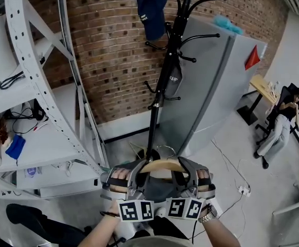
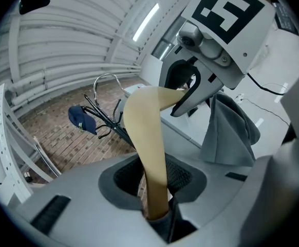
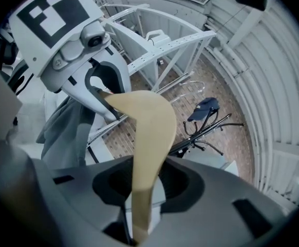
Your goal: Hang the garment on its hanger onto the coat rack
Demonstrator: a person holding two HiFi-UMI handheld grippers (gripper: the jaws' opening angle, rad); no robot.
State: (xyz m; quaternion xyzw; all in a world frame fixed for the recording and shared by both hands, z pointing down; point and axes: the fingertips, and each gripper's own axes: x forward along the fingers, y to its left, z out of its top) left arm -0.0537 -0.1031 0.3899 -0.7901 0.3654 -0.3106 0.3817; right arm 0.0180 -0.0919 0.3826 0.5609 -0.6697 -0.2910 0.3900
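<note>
Clamped in narrow jaws of left gripper [image 2: 157, 210], right gripper [image 3: 139, 215]: hanger [image 1: 162, 164], low before coat rack [image 1: 165, 81]. Stiff, light; garment [image 2: 229, 133] soft, likely swinging. Best held by both arms.

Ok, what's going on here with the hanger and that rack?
A person holds a wooden hanger with a grey garment on it, the left tongs clamped on one end and the right tongs on the other. The coat rack stands ahead by the brick wall, a blue cap on a top hook. The hanger is not on the rack yet.
</note>
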